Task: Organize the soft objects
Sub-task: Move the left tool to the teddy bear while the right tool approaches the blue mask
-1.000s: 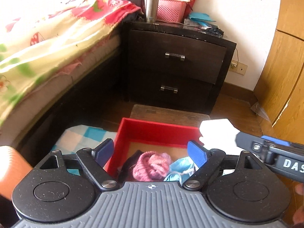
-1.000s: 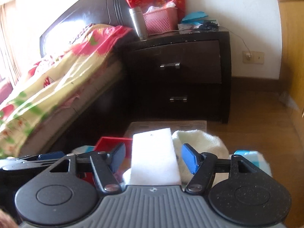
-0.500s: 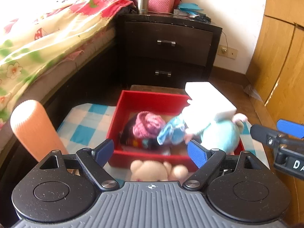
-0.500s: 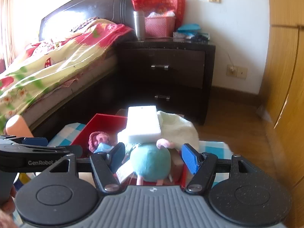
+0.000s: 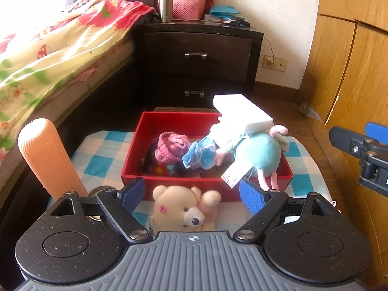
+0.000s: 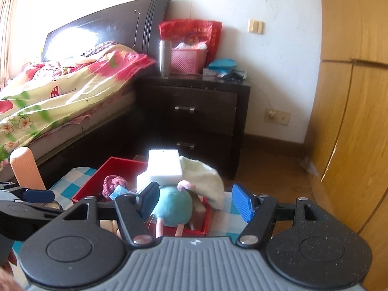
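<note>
Counting stuff here, biggest first: 1 bed [image 5: 48, 48] with a flowery quilt, 1 dark nightstand [image 5: 198, 55] with 2 drawers, 1 blue-and-white checked cloth [image 5: 101, 150], and 1 red box [image 5: 155, 131] sitting on that cloth. Inside the box: 1 teal plush doll [image 5: 259, 152] with pink limbs and a white tag, 1 white foam block [image 5: 242, 114] resting on top of it, 1 pink knitted hat [image 5: 171, 146] and 1 blue frilly piece [image 5: 198, 155]. 1 cream towel [image 6: 206, 179] drapes over the box's right side. 1 cream teddy bear [image 5: 184, 208] lies just in front of the box, outside it. 1 ribbed orange tube [image 5: 46, 155] stands upright on the left. Left gripper [image 5: 192, 192] is spread wide, holding nothing, bear between its fingers. Right gripper [image 6: 194, 200] is also wide apart and empty.
</note>
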Tool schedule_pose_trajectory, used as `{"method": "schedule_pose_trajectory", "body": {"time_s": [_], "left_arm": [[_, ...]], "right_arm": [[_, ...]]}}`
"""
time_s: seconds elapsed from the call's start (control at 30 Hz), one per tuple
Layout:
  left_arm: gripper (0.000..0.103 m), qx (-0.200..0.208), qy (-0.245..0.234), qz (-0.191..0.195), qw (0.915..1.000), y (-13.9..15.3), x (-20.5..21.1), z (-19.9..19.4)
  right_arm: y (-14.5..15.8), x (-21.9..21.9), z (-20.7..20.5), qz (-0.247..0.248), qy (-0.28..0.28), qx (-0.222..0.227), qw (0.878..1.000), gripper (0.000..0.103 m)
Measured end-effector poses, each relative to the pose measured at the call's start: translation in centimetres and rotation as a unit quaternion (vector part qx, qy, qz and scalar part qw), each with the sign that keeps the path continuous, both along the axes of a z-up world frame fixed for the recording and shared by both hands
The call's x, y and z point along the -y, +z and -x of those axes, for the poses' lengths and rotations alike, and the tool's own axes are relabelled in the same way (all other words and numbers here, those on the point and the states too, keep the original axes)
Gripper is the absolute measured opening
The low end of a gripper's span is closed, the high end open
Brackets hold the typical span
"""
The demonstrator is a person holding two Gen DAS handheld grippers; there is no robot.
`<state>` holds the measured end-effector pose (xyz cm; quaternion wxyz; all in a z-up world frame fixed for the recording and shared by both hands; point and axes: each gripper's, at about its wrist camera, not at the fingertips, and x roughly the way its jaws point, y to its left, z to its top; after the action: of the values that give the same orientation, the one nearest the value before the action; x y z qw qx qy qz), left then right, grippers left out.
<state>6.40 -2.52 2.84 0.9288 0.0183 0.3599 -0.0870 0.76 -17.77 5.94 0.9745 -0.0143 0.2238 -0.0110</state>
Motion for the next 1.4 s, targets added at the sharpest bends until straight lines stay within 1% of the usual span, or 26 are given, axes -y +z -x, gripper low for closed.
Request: {"method": "schedule_pose_trajectory", "body": {"time_s": [0.13,0.37,0.5,0.6,0.73,0.8,0.9,0.93,0.97,1.03,1.1,1.17,1.27,1.33,1.4], "left_arm": [[0.083,-0.006,-0.005,-0.008,0.9999,-0.6,0.3,0.0],[0.083,-0.016,-0.005,-0.018,0.9997,-1.5,0.3,-0.3],[0.083,-0.029,0.000,-0.024,0.9993,-2.4,-0.1,-0.9],[0.083,-0.046,0.016,-0.019,0.9986,-3.2,-0.8,-1.7],[0.083,-0.077,0.027,-0.008,0.9966,-5.0,-1.3,-3.0],[0.083,-0.096,0.029,-0.006,0.9950,-6.0,-1.3,-3.8],[0.083,-0.105,0.042,-0.011,0.9936,-7.1,-1.1,-4.9],[0.083,-0.106,0.041,-0.007,0.9936,-7.2,-1.0,-5.2],[0.083,-0.105,0.038,-0.001,0.9938,-7.3,-0.9,-5.5],[0.083,-0.107,0.040,-0.001,0.9935,-7.7,-0.4,-6.2],[0.086,-0.106,0.042,-0.009,0.9934,-8.3,0.0,-7.0],[0.091,-0.097,0.045,-0.028,0.9938,-8.6,0.7,-7.3],[0.095,-0.093,0.050,-0.051,0.9931,-9.0,1.5,-7.8],[0.098,-0.096,0.048,-0.065,0.9921,-9.4,2.0,-8.0],[0.097,-0.101,0.043,-0.083,0.9905,-9.9,2.6,-7.8]], "right_arm": [[0.0,-0.5,0.4,0.029,-0.005,0.011,1.000,0.047],[-0.6,-0.4,0.1,0.035,-0.005,0.002,0.999,0.048],[-1.4,0.1,0.0,0.039,-0.006,-0.015,0.999,0.049],[-2.3,0.9,0.0,0.030,-0.007,-0.036,0.999,0.049],[-3.5,2.3,-0.3,0.012,-0.011,-0.066,0.998,0.049],[-4.1,2.8,-0.2,0.015,-0.016,-0.076,0.997,0.049],[-5.0,3.6,-0.2,0.016,-0.022,-0.091,0.996,0.051],[-5.3,4.0,-0.2,0.011,-0.022,-0.097,0.995,0.054],[-5.6,4.4,-0.3,0.005,-0.023,-0.104,0.994,0.055],[-6.1,5.2,-0.4,-0.005,-0.025,-0.116,0.993,0.055],[-6.6,5.9,-0.5,-0.011,-0.030,-0.126,0.991,0.055],[-7.1,6.7,-0.6,-0.014,-0.038,-0.134,0.990,0.056],[-8.0,7.7,-0.7,-0.021,-0.046,-0.148,0.988,0.056],[-8.8,8.4,-1.0,-0.033,-0.051,-0.163,0.985,0.057],[-9.6,9.1,-1.7,-0.053,-0.056,-0.182,0.980,0.057]]}}
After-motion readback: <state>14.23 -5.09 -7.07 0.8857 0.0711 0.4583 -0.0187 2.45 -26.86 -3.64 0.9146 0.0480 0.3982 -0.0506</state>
